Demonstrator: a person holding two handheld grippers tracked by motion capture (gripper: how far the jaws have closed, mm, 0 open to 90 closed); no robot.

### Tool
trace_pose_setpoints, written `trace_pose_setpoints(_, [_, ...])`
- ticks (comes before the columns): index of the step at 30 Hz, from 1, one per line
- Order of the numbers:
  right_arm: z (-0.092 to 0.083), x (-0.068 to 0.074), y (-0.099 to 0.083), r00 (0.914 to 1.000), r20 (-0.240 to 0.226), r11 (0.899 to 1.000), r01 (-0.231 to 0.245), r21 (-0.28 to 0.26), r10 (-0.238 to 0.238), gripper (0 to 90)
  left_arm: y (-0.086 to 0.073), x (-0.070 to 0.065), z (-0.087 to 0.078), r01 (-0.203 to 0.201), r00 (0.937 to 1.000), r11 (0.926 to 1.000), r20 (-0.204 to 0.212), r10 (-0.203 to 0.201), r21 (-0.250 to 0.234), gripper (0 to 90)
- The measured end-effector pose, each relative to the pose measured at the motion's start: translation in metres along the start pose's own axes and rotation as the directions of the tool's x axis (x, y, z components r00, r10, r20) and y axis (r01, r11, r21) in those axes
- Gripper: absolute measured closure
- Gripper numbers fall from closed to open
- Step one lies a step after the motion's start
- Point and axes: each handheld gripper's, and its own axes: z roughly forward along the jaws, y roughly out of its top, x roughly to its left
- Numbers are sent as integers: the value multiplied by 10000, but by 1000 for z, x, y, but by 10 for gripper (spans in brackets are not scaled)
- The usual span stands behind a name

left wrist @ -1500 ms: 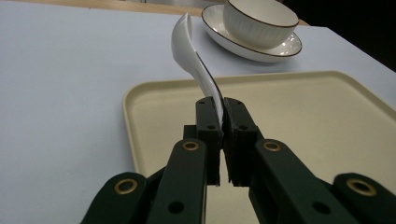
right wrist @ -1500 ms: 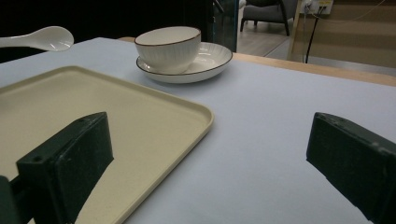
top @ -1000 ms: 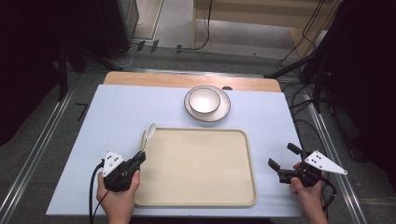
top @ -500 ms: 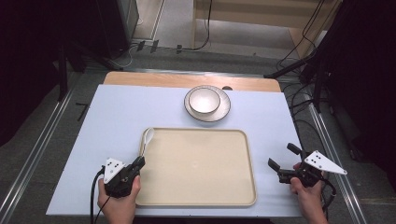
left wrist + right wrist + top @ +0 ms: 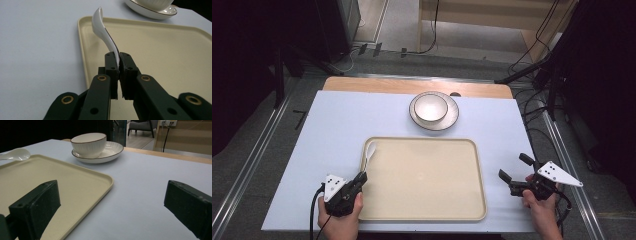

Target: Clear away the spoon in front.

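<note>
A white ceramic spoon (image 5: 103,31) is pinched by its handle in my left gripper (image 5: 119,62), which is shut on it. Its bowl hangs over the left rim of the beige tray (image 5: 427,200), near the tray's far left corner; the spoon (image 5: 369,151) and the left gripper (image 5: 358,179) sit at the tray's near left. The spoon's bowl (image 5: 15,154) rests over the tray (image 5: 82,185). My right gripper (image 5: 514,172) is open, right of the tray, with nothing between its jaws. A white bowl (image 5: 430,107) stands on a saucer (image 5: 452,117) beyond the tray.
The table wears a pale blue cover (image 5: 332,130) with a wooden strip (image 5: 362,85) along its far edge. Metal rails run along both sides on the floor, and cables lie at the back right.
My left gripper has carried the spoon rightward, from the blue cover beside the tray to over the tray's left rim. The right gripper has stayed put.
</note>
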Motion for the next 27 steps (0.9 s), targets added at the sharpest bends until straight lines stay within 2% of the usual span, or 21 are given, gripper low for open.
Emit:
trace_pose_setpoints(7, [0,-1,0,10000,14,10000,9,5,-9,5,-4,-1,1,-97,9998,9998,-166,99,149,869])
trace_pose_setpoints(20, [1,0,-1,10000,-2,10000,-23,62,23,5,-3,-1,3,-172,9998,9990,-105,176,410,866])
trace_pose_setpoints(25, [1,0,-1,10000,-12,10000,-47,36,47,5,-3,-1,2,-196,9998,9990,-34,197,393,864])
trace_pose_setpoints(27, [1,0,-1,10000,-8,10000,-26,49,26,5,-3,-2,0,-275,9996,9995,21,275,182,843])
